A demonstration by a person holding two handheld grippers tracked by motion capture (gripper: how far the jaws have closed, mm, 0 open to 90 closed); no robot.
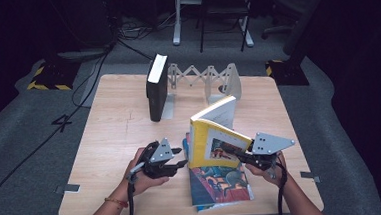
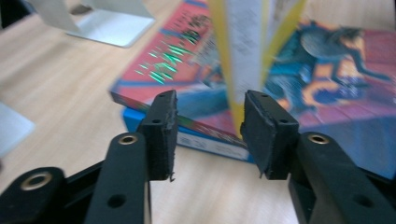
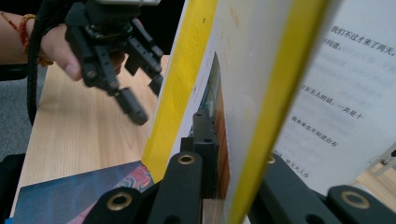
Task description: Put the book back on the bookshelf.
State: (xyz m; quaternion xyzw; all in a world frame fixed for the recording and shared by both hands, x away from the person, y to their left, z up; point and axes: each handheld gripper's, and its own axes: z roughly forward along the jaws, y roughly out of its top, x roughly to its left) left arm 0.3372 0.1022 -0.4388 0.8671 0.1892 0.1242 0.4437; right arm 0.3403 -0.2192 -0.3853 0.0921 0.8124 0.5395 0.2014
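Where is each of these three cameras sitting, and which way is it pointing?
High view: above the person's side, looking forward and down at the table; both forearms and claws show, the right claw clamping the yellow book.
Left gripper view: rides the left claw, looking along its open jaws at the yellow book's edge.
Right gripper view: rides the right claw, looking along the clamped yellow book at the left claw.
Shared: all show the yellow book.

Four books sit on the desk [image 1: 115, 137] — one black book [image 1: 156, 87] upright, one yellow book [image 1: 213, 141] held open, and two flat books stacked, red cover [image 2: 187, 65] over blue [image 2: 187, 140]. Two grippers — left gripper [image 1: 180, 157], right gripper [image 1: 230, 153]. One folding white bookend rack [image 1: 204, 79].
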